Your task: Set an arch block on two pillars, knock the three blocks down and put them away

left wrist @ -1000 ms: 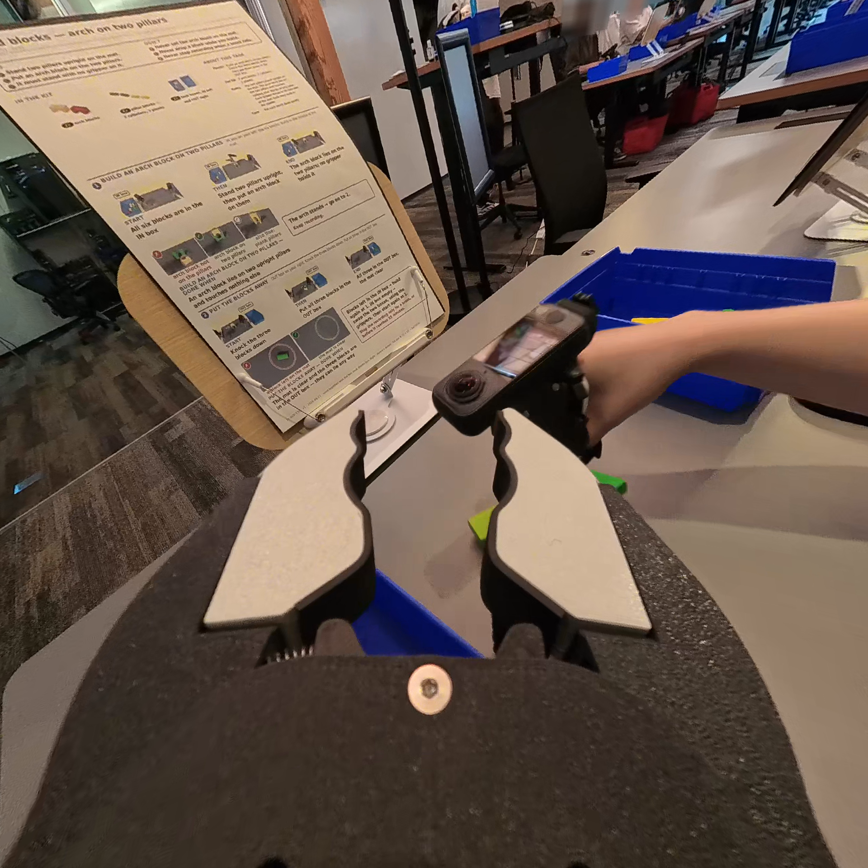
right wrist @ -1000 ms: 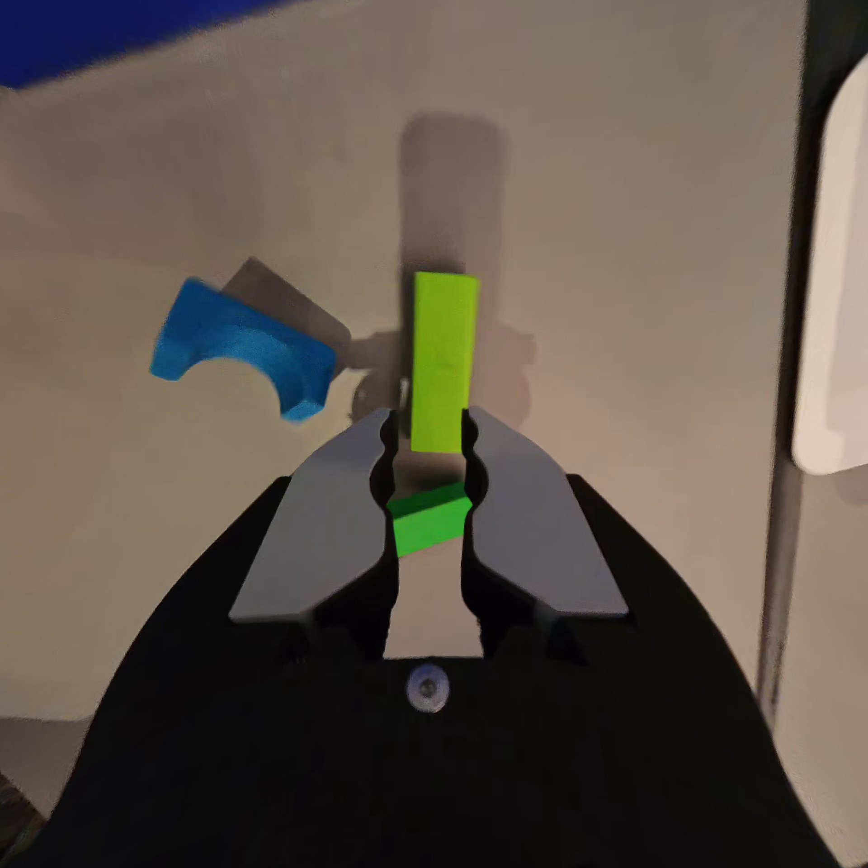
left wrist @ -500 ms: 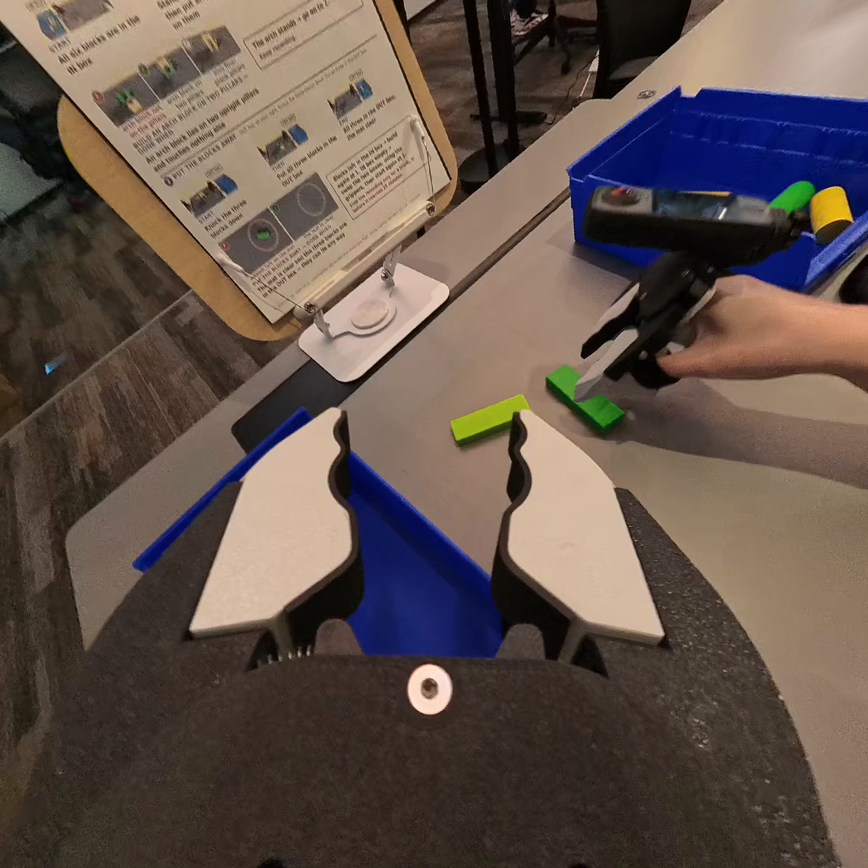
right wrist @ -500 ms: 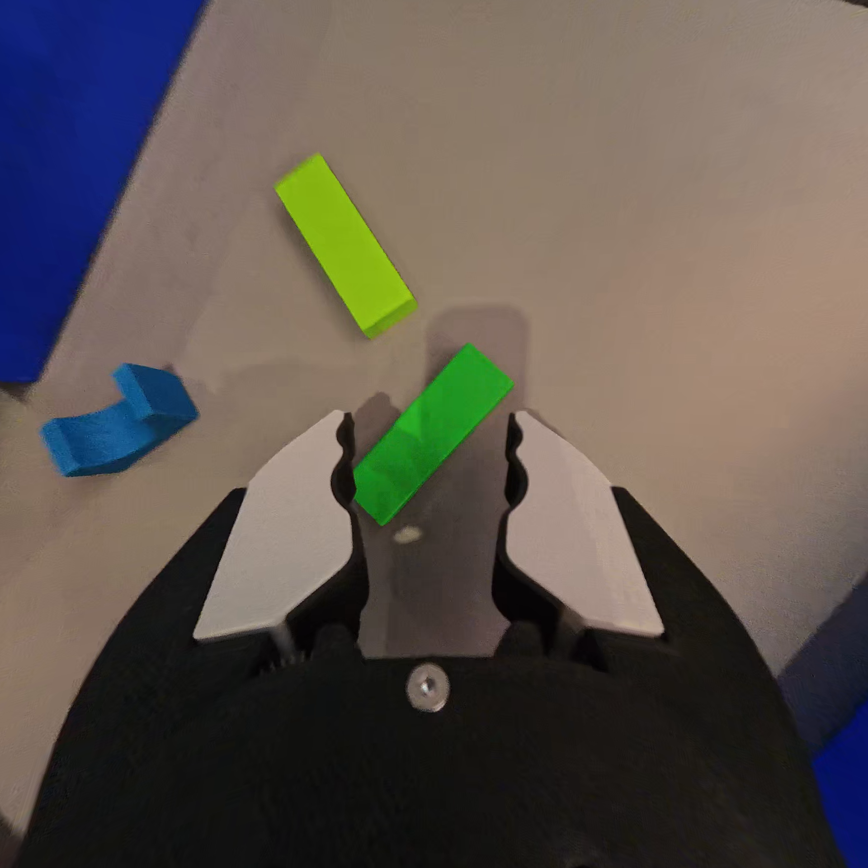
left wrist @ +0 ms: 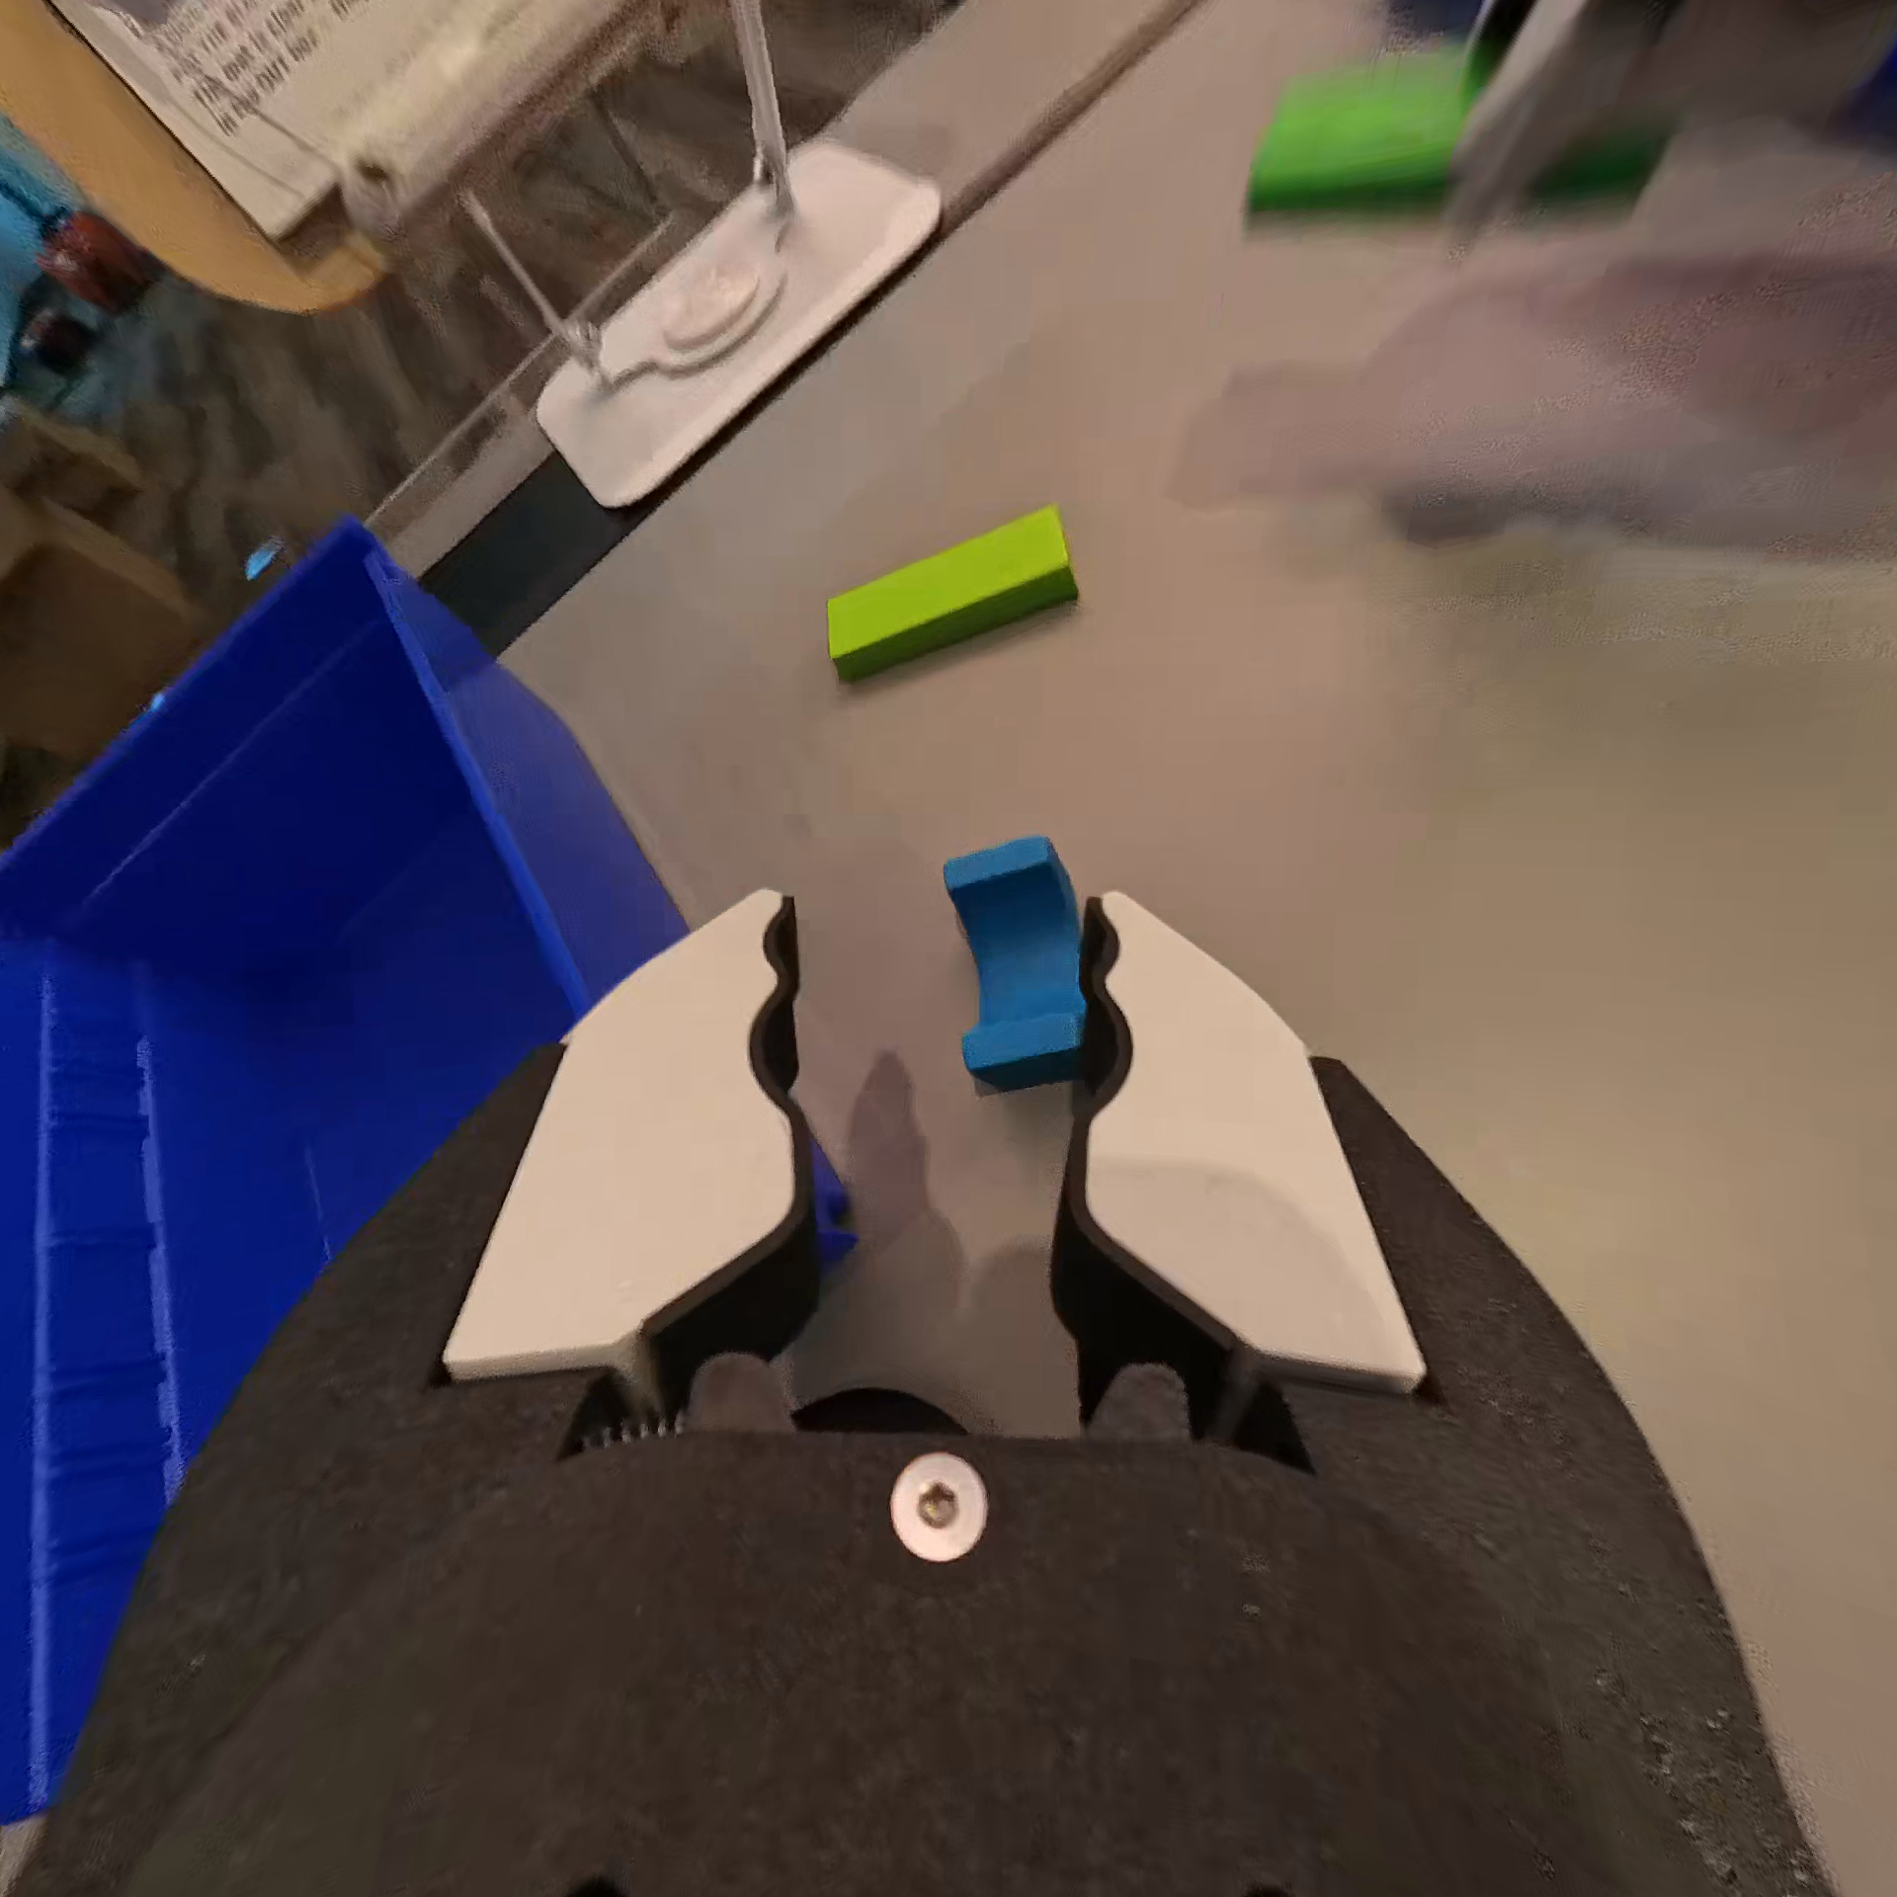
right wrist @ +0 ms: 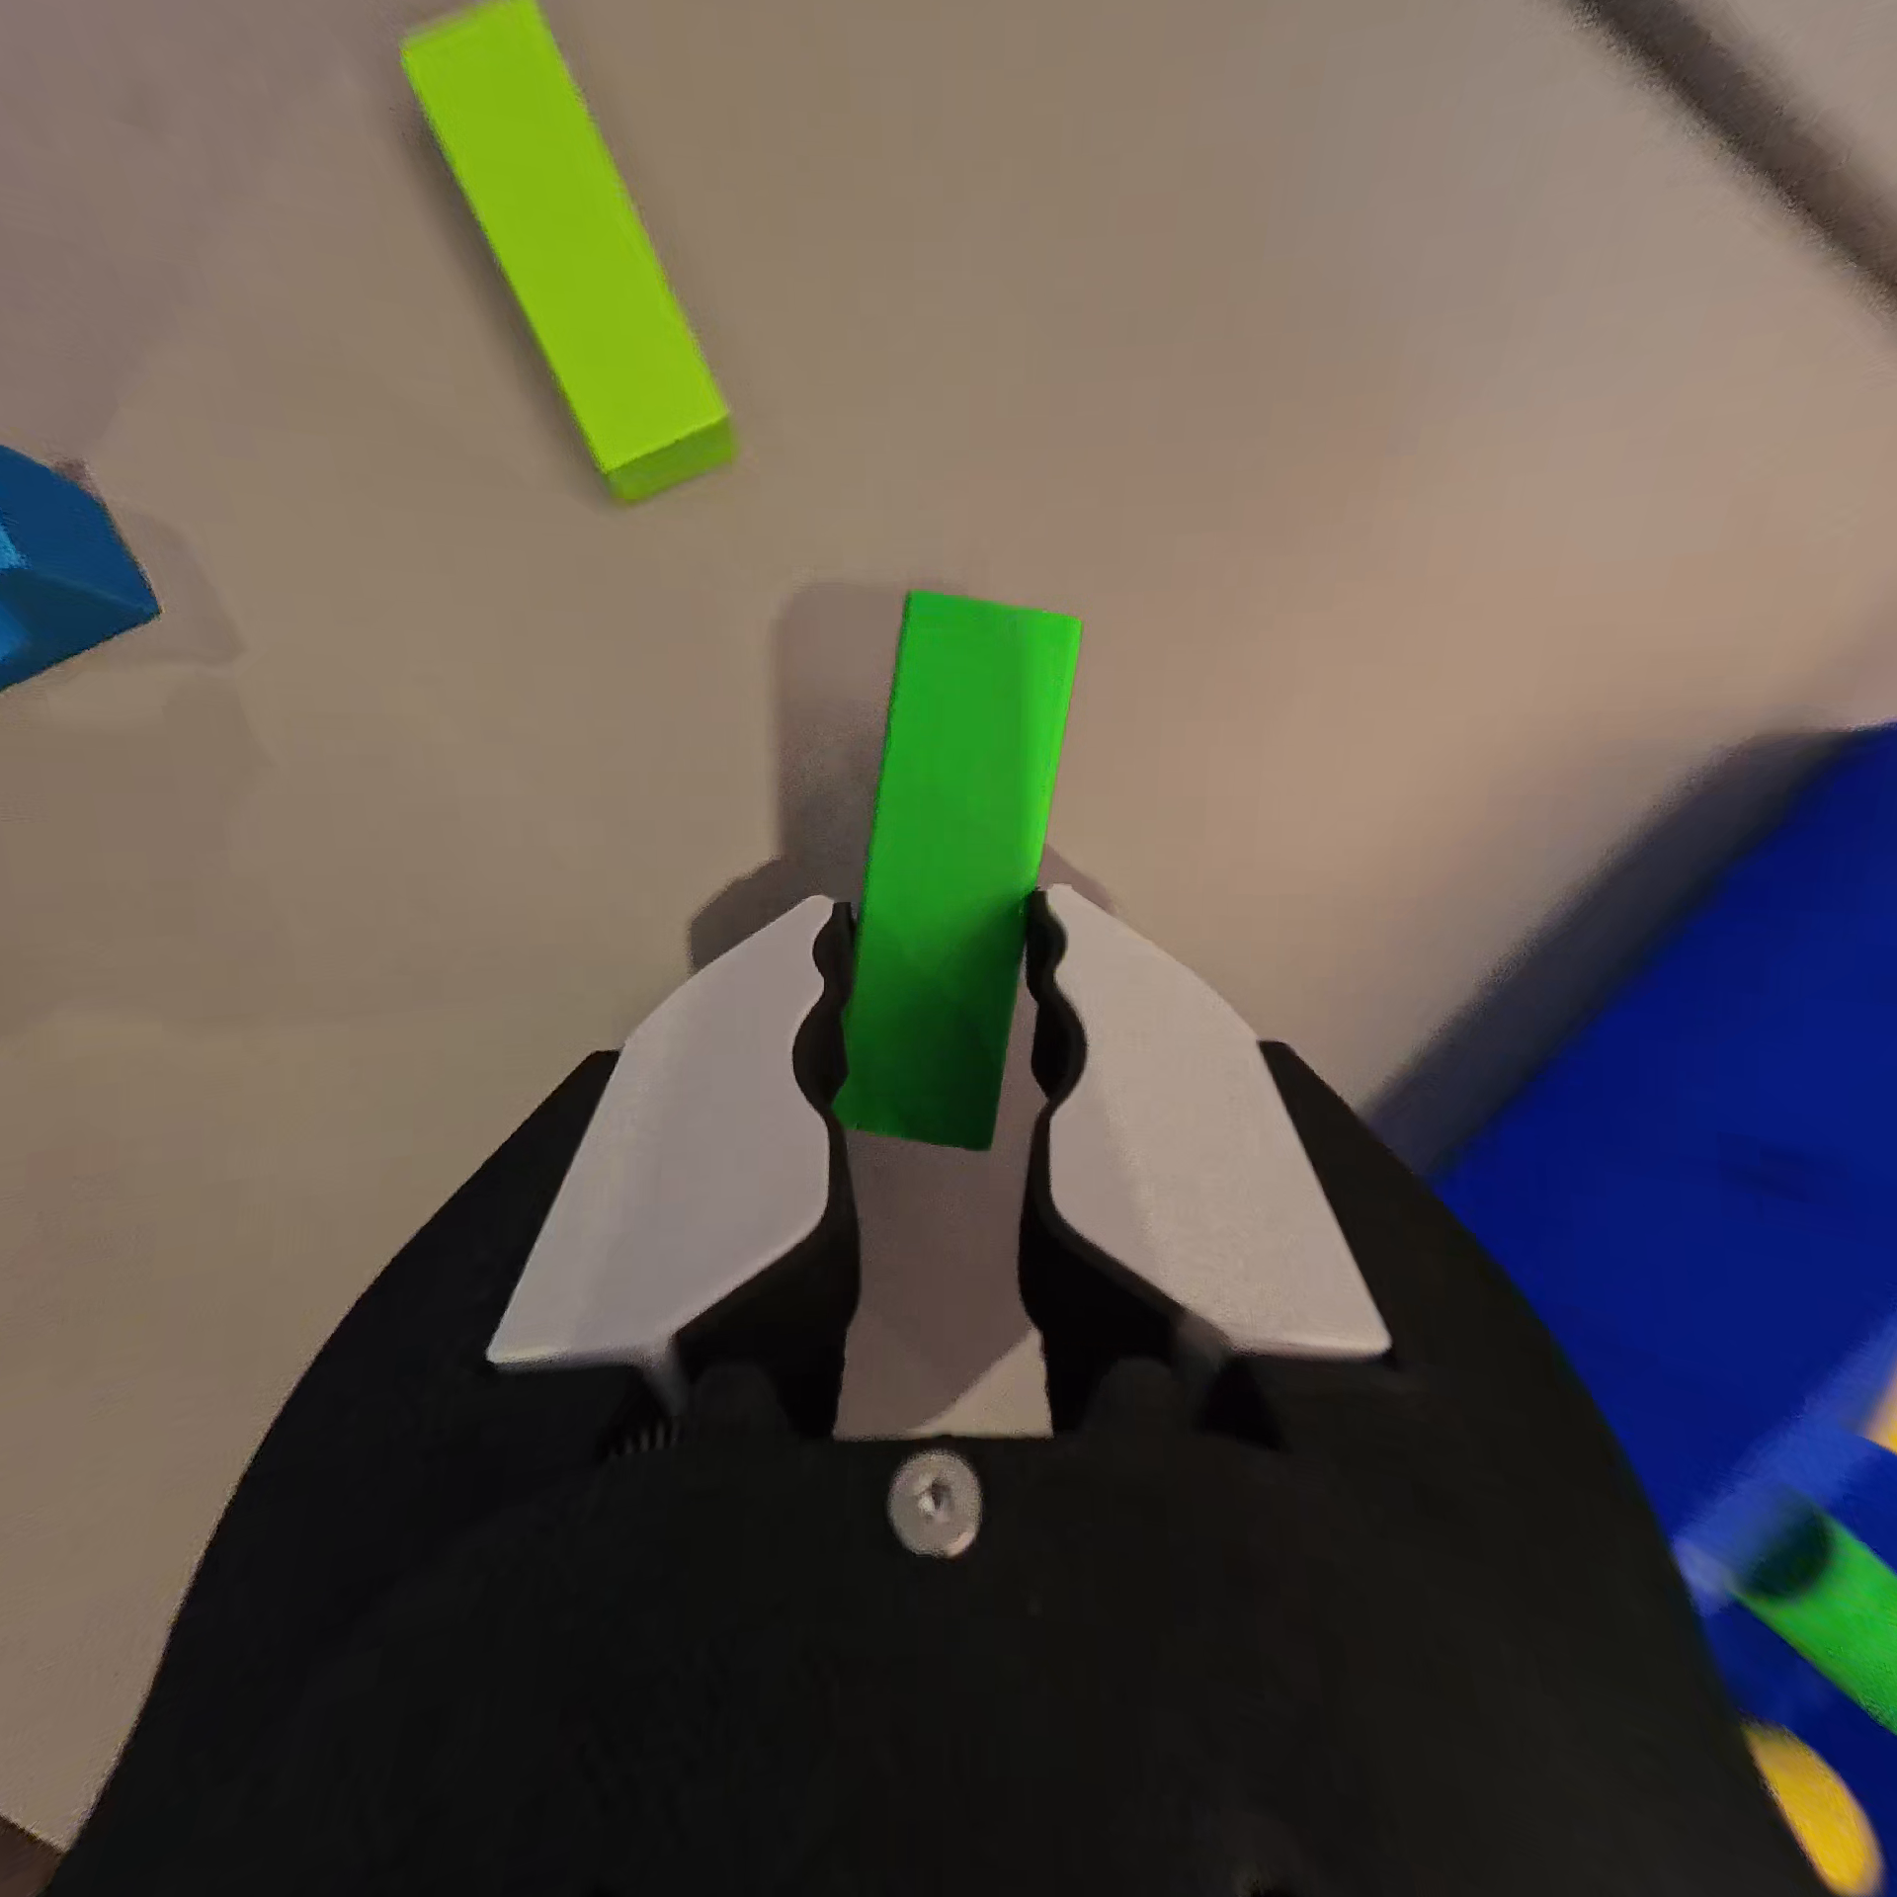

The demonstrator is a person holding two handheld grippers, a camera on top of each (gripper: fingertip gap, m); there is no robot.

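My left gripper (left wrist: 939, 965) is open, low over the grey table. The blue arch block (left wrist: 1016, 965) lies on its side between the fingers, close against the right finger (left wrist: 1104, 985), with a wide gap to the left one. A lime green pillar block (left wrist: 950, 593) lies flat farther ahead. My right gripper (right wrist: 936, 955) is shut on the dark green pillar block (right wrist: 970, 821), both pads on its long sides, the block pointing forward. That block also shows blurred at the top right of the left wrist view (left wrist: 1355, 133). The lime block (right wrist: 565, 246) and the arch (right wrist: 51, 585) lie to the right gripper's left.
A blue bin (left wrist: 257, 924) stands just left of my left gripper. The white base of the instruction stand (left wrist: 739, 308) sits at the table's far edge. Another blue bin (right wrist: 1694, 1129) with green and yellow blocks is at the right gripper's right. Across from one pair of fingers to the other is roughly 25 centimeters.
My right gripper opened, left the lime block lying on the table, and closed on the dark green block. My left gripper dropped down and forward so the blue arch now lies between its fingers.
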